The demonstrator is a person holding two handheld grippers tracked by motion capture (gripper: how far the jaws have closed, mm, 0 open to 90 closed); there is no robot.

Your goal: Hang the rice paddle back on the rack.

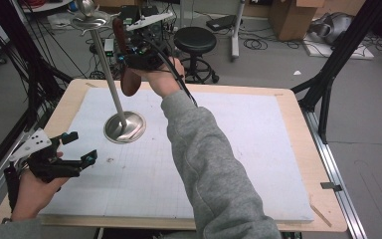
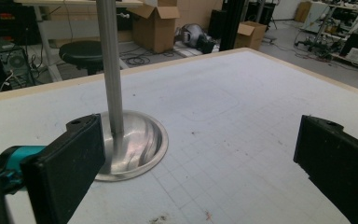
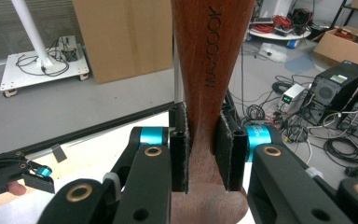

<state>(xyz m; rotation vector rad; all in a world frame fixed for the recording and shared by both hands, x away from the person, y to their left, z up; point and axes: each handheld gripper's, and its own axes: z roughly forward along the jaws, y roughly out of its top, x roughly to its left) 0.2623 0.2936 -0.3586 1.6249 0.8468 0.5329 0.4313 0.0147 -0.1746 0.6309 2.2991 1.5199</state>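
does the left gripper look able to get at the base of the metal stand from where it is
Probably yes: the left gripper is open, and bare mat lies between it and the stand's round base. The right gripper holds the wooden utensil up high.

A black stool stands on the floor beyond the table, near cardboard boxes and cables.

Our wooden table under a white gridded mat

On the mat we see a metal stand's round base.

One metal stand, one wooden utensil, two hand-held grippers.
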